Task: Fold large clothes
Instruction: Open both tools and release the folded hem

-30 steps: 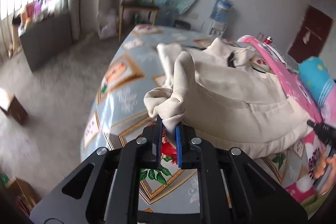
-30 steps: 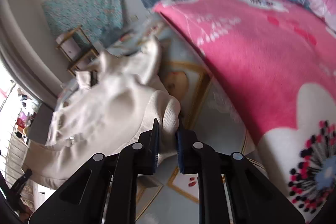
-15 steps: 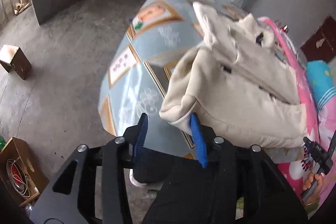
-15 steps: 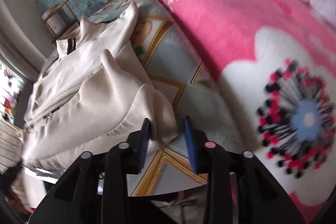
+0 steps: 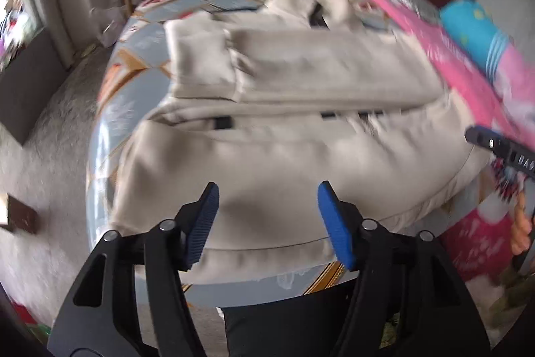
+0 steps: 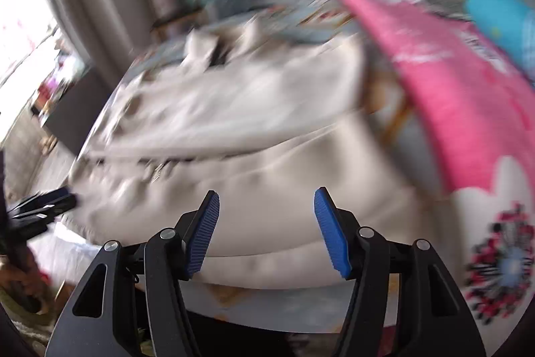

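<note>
Just ahead of the left claw (image 5: 267, 216) and right claw (image 6: 266, 219), the cream jacket (image 5: 301, 129) lies folded on the bed (image 5: 133, 49), no longer pinched as it was a second ago. Both claws have just been opening and now stand apart with nothing pressed between their blue pads. Beyond the jacket, to the right, a pink blanket (image 6: 451, 82) and a blue pillow (image 5: 474, 22) sit on the bed.

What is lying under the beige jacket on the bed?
The beige jacket lies on a blue patterned bedsheet, which shows around it. A pink blanket lies beside it. Whatever is directly beneath the jacket is covered.
</note>
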### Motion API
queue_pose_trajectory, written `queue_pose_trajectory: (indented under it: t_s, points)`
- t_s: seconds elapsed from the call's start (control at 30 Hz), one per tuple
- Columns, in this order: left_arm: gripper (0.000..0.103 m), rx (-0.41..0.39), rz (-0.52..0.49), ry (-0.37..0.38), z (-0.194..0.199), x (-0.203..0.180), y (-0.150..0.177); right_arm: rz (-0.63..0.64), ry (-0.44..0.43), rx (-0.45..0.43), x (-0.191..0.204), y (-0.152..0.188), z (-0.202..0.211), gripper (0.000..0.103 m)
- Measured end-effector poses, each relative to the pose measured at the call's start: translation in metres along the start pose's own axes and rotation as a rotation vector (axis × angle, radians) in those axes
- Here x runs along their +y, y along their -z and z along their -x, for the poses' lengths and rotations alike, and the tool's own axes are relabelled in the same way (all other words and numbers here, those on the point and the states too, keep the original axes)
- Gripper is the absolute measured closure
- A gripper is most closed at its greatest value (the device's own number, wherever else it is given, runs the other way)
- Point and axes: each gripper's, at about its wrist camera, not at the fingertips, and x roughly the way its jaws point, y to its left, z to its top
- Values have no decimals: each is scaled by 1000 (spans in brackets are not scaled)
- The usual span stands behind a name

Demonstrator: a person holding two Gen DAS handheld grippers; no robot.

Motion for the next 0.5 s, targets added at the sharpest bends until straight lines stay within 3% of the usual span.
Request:
queue_pose_trajectory:
  t_s: [0.07,0.13,0.23,0.3,0.5]
  points:
    - [35,25,-71,-56,-17,-13,5,29,-22,24,14,5,-14,44]
    - [27,-11,-121,-111,-21,-18,8,59,-2,53,24,14,-29,40]
    - [15,-3,-83,-90,-25,-7,7,137,68,30,41,27,-34,33]
    - [14,6,-25,-44,-26,6,6,157,94,24,46,29,-35,28]
    - [8,-8,-24,-75,-30,6,6,116,67,21,35,27,-41,10]
